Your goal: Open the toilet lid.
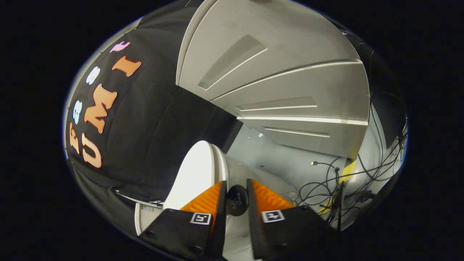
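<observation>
- Clamping a small dark round knob (237, 203), the gripper (237, 194) has its two fingers drawn close together, one pressing on each side of it.
- The knob sits on the white toilet lid (197, 174), which stands raised on edge just ahead of the fingers and a little to their left (its broad pale face turned toward the left finger).
- A white piece of the toilet's body (145, 217) shows near the left finger, below the lid.
- To the left and beyond the lid hangs the booth's black cloth wall (152, 127).
- Far beyond the fingers rises a grey panelled wall (275, 79) with raised ribs.
- On the pale floor (275, 159) to the right lies a tangle of black cables (337, 181), well apart from the lid.
</observation>
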